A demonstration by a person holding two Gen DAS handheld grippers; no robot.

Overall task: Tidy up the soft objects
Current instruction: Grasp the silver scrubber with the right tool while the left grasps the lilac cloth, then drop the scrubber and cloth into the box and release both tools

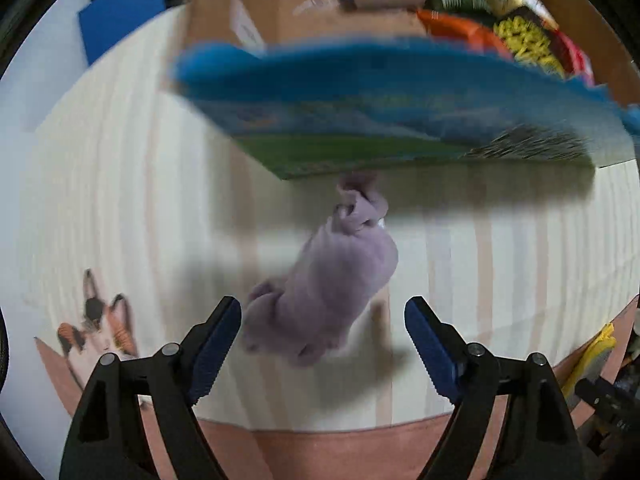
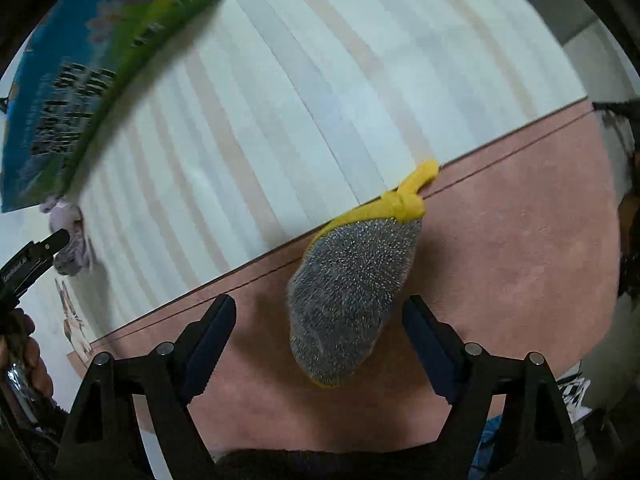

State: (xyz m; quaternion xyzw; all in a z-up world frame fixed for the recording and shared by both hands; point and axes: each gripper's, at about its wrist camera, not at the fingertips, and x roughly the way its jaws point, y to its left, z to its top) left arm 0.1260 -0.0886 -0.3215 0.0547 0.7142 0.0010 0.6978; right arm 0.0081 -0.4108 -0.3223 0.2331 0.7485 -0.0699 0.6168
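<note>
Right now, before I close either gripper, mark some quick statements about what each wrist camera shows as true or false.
1. The left gripper is open, with the knotted lavender cloth bundle lying ahead between its fingers. True.
2. The right gripper is clamped on the yellow-edged silver mesh scrubber. False: its jaws are spread and the scrubber lies loose between them.
3. The scrubber rests mostly on the pink border, its yellow knotted end reaching the striped white mat. True.
4. The lavender bundle lies on the pink border. False: it lies on the striped white mat.
5. A blue and green printed package lies beyond the bundle. True.
</note>
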